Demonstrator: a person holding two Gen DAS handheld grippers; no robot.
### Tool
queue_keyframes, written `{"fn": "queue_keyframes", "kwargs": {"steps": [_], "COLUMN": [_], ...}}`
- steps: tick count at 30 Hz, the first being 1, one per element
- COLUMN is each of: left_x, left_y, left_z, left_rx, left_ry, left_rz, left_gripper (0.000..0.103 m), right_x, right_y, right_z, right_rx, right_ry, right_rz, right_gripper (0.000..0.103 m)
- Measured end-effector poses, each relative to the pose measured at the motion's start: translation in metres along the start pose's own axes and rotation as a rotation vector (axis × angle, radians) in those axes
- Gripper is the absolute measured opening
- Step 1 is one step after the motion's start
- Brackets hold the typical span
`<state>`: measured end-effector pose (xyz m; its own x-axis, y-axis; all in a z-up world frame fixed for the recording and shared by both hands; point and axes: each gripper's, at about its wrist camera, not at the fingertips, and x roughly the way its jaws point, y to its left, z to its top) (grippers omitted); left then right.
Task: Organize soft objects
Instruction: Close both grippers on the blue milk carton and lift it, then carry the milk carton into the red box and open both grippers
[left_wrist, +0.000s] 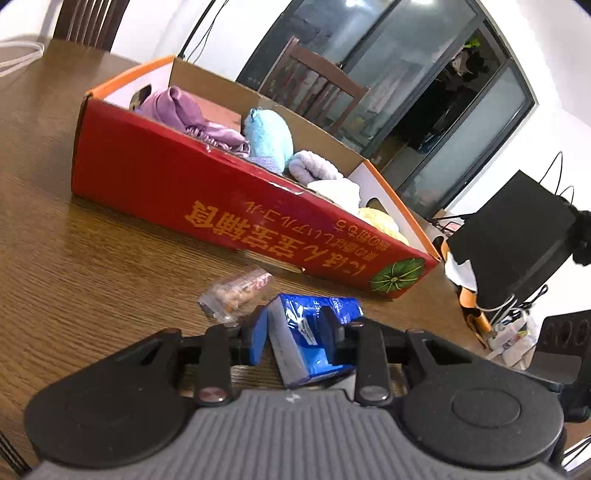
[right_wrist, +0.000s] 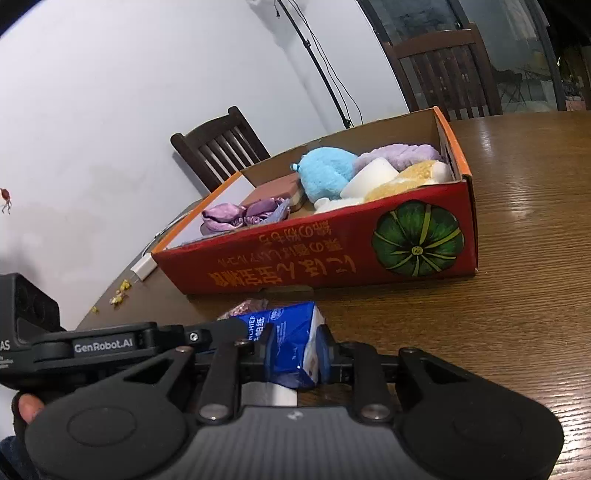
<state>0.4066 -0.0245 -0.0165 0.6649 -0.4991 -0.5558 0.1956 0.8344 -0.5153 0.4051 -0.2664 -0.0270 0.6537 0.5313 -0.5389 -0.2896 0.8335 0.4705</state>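
Note:
A blue tissue pack (left_wrist: 308, 332) lies on the wooden table (left_wrist: 74, 258) in front of a red cardboard box (left_wrist: 177, 184). My left gripper (left_wrist: 295, 338) has its fingers on both sides of the pack, closed on it. In the right wrist view my right gripper (right_wrist: 293, 350) also grips the same blue pack (right_wrist: 291, 339). The red box (right_wrist: 295, 251) holds a purple cloth (right_wrist: 240, 216), a light blue plush (right_wrist: 325, 173), a lilac towel (right_wrist: 399, 153), a white sponge (right_wrist: 369, 181) and a yellow sponge (right_wrist: 402, 184).
A clear snack packet (left_wrist: 234, 291) lies beside the tissue pack. Dark wooden chairs (right_wrist: 218, 147) stand around the table. A black box and clutter (left_wrist: 517, 236) sit at the table's right end. A white charger (right_wrist: 142, 267) and small yellow crumbs (right_wrist: 120, 293) lie left of the box.

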Motion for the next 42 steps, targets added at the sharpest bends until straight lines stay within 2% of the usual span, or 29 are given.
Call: {"fn": "queue_keyframes", "kwargs": {"steps": [5,6,8,11,14,17,21,23,25,26,27,29,35,42], "left_x": [-0.003,-0.009,-0.029,-0.067,-0.1,-0.123,-0.13,-0.13,-0.134,-0.136,-0.137,-0.141,-0.151,-0.136], "left_y": [-0.004,-0.009,-0.029,-0.052,-0.071,-0.079,-0.079,-0.074,-0.067,-0.064,-0.06,-0.055,-0.054,-0.055], "left_z": [-0.001,-0.002,-0.005,-0.013,-0.029,-0.059,-0.1,-0.115,-0.122,-0.124,-0.126,-0.128,-0.132,-0.133], "left_rx": [0.015,0.037,0.133,0.149,0.176,0.165,0.135,0.124,0.104,0.089,0.071,0.04,0.062,0.079], "left_ry": [-0.032,-0.066,-0.188,-0.268,-0.265,-0.235,-0.171,-0.136,-0.119,-0.111,-0.109,-0.112,-0.128,-0.105], "left_rz": [0.004,-0.004,0.0,-0.037,-0.036,-0.036,-0.035,-0.032,-0.031,-0.032,-0.036,-0.027,-0.03,-0.028], "left_gripper": [0.029,0.029,0.029,0.029,0.029,0.03,0.033,0.034,0.035,0.036,0.044,0.05,0.053,0.053], "right_x": [0.0,-0.002,-0.015,-0.056,-0.095,-0.119,-0.132,-0.132,-0.139,-0.144,-0.148,-0.156,-0.167,-0.152], "right_y": [0.003,0.005,0.017,0.043,0.065,0.072,0.074,0.073,0.076,0.078,0.078,0.078,0.074,0.068], "right_z": [0.0,0.0,0.002,0.002,-0.011,-0.039,-0.089,-0.109,-0.125,-0.129,-0.131,-0.133,-0.134,-0.132], "right_rx": [-0.03,-0.045,-0.1,-0.167,-0.223,-0.204,-0.158,-0.129,-0.138,-0.141,-0.137,-0.13,-0.105,-0.063], "right_ry": [-0.014,-0.024,-0.083,-0.197,-0.228,-0.174,-0.093,-0.047,-0.046,-0.048,-0.053,-0.076,-0.105,-0.097], "right_rz": [-0.015,-0.024,-0.038,-0.033,-0.037,-0.023,-0.049,-0.056,-0.051,-0.041,-0.03,-0.038,-0.051,-0.044], "right_gripper": [0.023,0.023,0.022,0.022,0.022,0.024,0.025,0.025,0.025,0.025,0.025,0.026,0.026,0.028]}}
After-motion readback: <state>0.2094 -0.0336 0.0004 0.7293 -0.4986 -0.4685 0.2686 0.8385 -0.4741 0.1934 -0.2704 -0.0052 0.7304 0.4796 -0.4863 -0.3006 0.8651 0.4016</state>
